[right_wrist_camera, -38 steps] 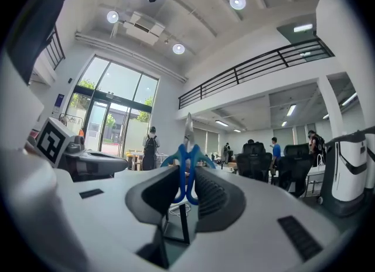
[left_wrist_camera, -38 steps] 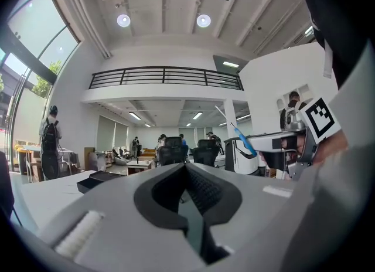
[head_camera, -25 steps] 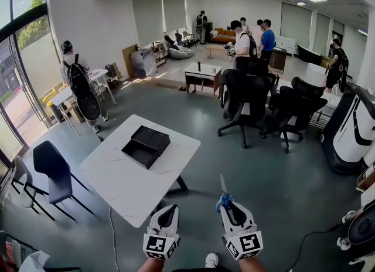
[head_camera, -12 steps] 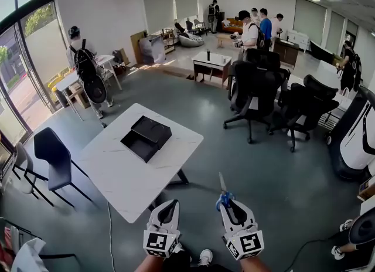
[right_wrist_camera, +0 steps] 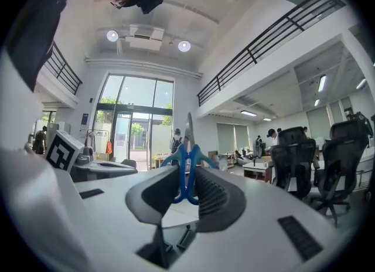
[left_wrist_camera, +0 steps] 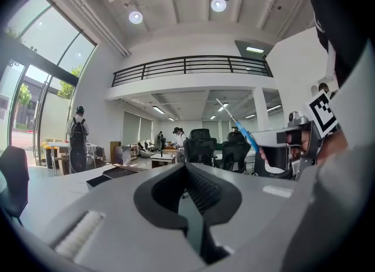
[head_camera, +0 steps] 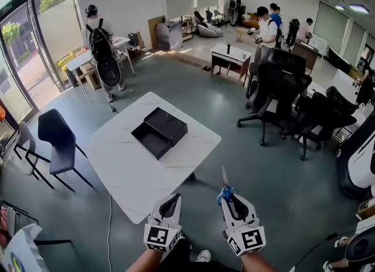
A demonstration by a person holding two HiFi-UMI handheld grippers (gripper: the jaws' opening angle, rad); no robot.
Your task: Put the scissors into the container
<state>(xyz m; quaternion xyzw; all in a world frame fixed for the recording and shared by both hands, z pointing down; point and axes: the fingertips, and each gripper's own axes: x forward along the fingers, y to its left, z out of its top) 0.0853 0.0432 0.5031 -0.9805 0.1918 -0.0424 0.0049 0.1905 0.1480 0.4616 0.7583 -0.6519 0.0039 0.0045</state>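
Note:
In the head view a black container (head_camera: 158, 133), an open box with its lid beside it, lies on the white table (head_camera: 129, 177). My right gripper (head_camera: 230, 199) is low in the frame, right of the table's near corner. It is shut on blue-handled scissors (head_camera: 224, 190) whose blade points up and away. In the right gripper view the scissors (right_wrist_camera: 187, 158) stand upright, their handles pinched between the pads. My left gripper (head_camera: 171, 201) hangs beside it with its jaws together and nothing in them. The left gripper view shows the container (left_wrist_camera: 114, 174) ahead and the scissors (left_wrist_camera: 243, 133) to the right.
Two black chairs (head_camera: 55, 148) stand left of the table, and a group of office chairs (head_camera: 275, 92) to the right. A person with a backpack (head_camera: 102, 48) is at a far desk. A white machine (head_camera: 360, 159) sits at the right edge. A cable (head_camera: 109, 230) runs across the floor.
The view has come nearer to the table, which now lies closer and more to the centre. Both grippers keep their places in the view, the right still holding the scissors.

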